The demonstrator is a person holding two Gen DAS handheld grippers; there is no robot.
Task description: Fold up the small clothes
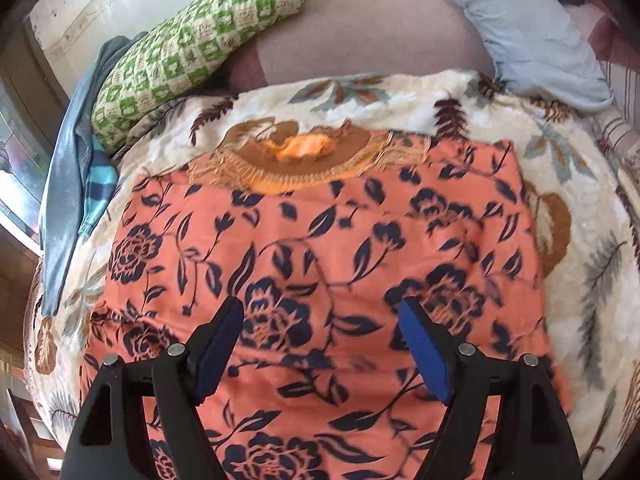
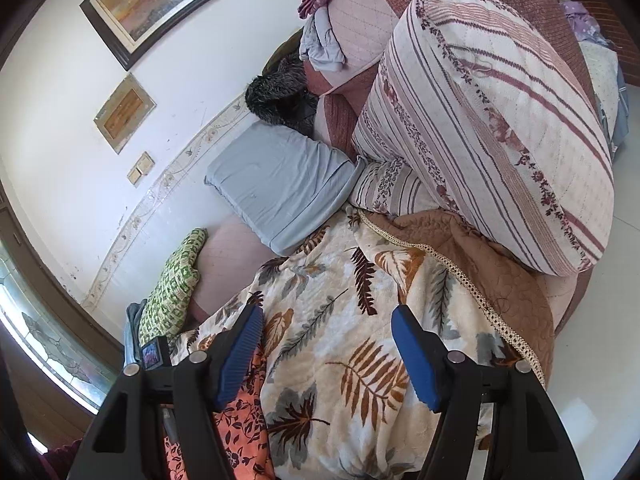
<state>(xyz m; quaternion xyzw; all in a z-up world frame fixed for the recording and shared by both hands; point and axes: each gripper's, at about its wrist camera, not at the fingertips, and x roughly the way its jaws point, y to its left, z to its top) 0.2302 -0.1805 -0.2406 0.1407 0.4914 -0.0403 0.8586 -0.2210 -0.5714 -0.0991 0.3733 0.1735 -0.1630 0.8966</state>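
**On the bed: garment flat, both tools open**

On the bed, an orange garment (image 1: 320,264) with dark blue flowers lies spread flat on a cream blanket (image 1: 600,264) with a leaf print. Its brown knitted neckline (image 1: 304,160) is at the far end, away from the left wrist camera. The cloth looks smooth, without a fold that I can see.

The left tool (image 1: 322,312) is above the near part of the garment. Its jaws are wide apart and hold nothing; whether the fingertips touch the cloth, I cannot tell.

The right tool (image 2: 326,320) is over the blanket, just beside the garment's edge (image 2: 240,420), which shows at the lower left of its view. Its jaws are also wide apart and empty.

Beyond the garment, a green checked cloth (image 1: 192,52) and a grey-blue pillow (image 1: 532,28) lie near the wall. A big striped cushion (image 2: 492,120) stands at the right of the right view, behind the blanket.
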